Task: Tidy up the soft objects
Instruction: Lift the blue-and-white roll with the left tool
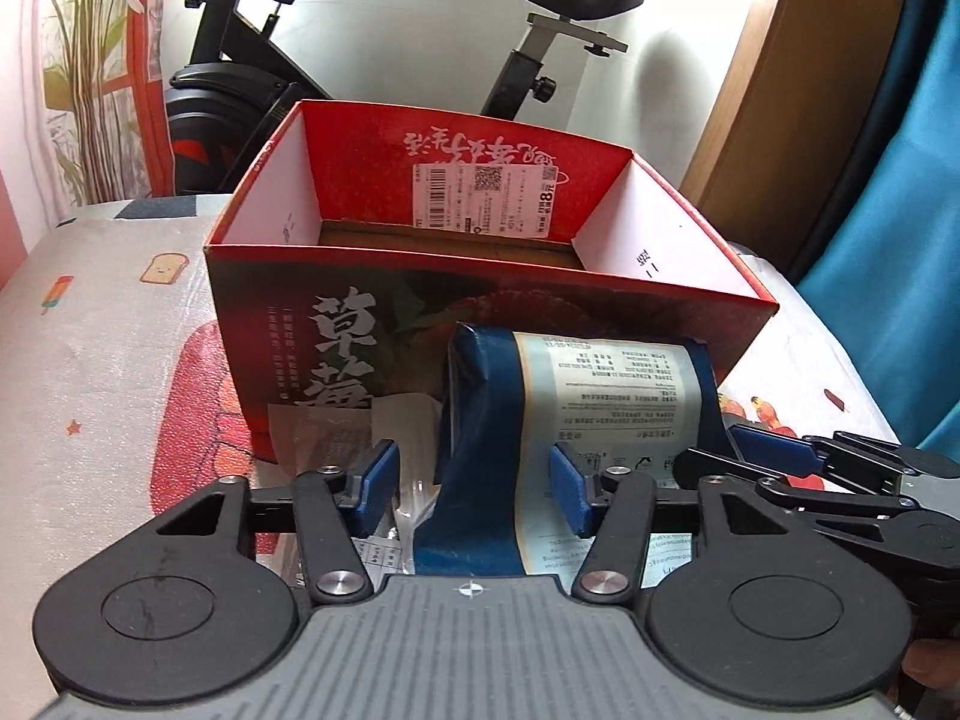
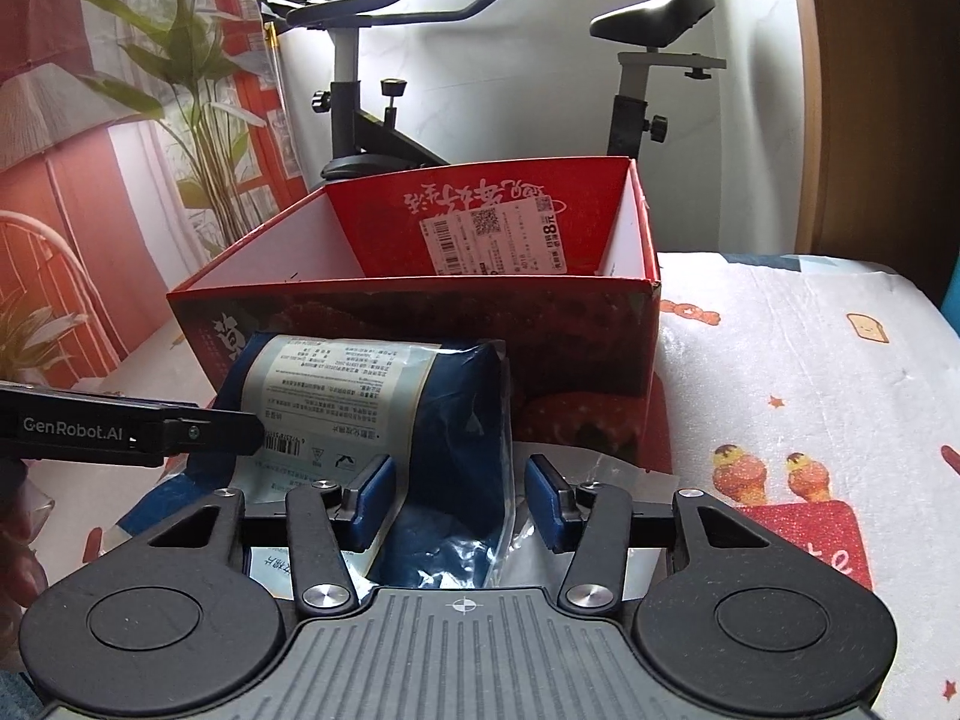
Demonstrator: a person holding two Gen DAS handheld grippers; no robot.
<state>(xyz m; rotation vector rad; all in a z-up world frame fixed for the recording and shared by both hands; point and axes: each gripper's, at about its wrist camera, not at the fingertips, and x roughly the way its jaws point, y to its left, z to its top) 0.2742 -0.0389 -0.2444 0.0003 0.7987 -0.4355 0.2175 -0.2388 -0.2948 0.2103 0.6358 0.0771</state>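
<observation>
The blue pouch [image 1: 576, 414] lay on the patterned table cover [image 1: 108, 372] just in front of the red box [image 1: 480, 294], its long axis running left to right, label up. The left gripper [image 1: 474, 486] straddled its left end and the right gripper [image 2: 459, 498] its right end, both equally near. Each pair of jaws stood partly open around the bag; whether the pads pressed it I could not tell.

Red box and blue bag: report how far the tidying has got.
Done: nothing shows inside the red box. In hand: the blue bag stands in front of it, between the fingers of both the left gripper and the right gripper; a firm grip is unclear. Left: lifting the bag in, then the clear packet.
</observation>
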